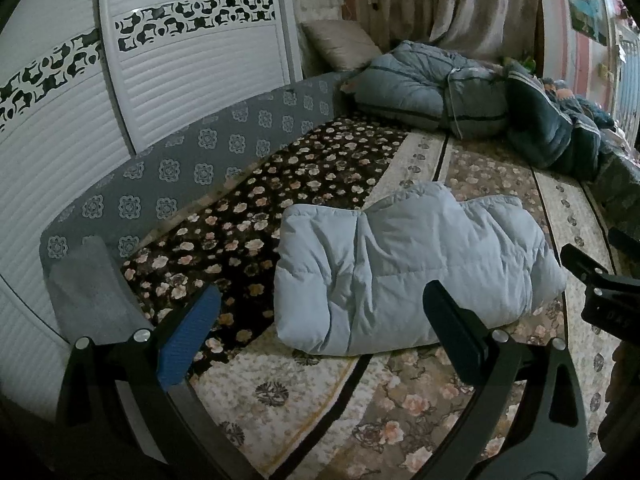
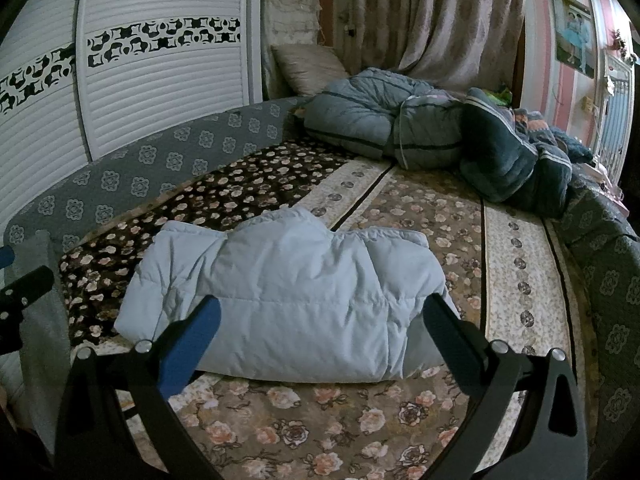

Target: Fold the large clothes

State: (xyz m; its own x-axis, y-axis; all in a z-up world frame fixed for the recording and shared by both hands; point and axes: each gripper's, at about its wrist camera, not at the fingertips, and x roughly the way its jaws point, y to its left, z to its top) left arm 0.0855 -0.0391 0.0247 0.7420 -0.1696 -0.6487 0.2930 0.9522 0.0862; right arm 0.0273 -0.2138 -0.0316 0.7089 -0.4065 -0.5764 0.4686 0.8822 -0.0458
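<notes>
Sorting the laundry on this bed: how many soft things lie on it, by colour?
Light blue puffer jacket, folded: 1
Grey-blue quilted bundle: 1
Dark teal blanket: 1
Beige pillow: 1
Total: 4

Dim bedroom, low cool light. Left of the jaws: white louvred wardrobe doors (image 1: 192, 80) with a black-and-white patterned band. Below them, grey medallion-print bed rail (image 1: 192, 172). Between and under the jaws: floral bedspread (image 2: 340, 432), dark brown panel to the left, beige striped panels to the right. Far ahead: beige pillow (image 2: 308, 66), folded grey-blue quilt (image 2: 360, 120), dark teal blanket (image 2: 504, 160) just beside it. Behind these, patterned curtain (image 2: 440, 12). Far right: pink-striped wall (image 2: 568, 40) with a framed picture (image 2: 574, 34).
</notes>
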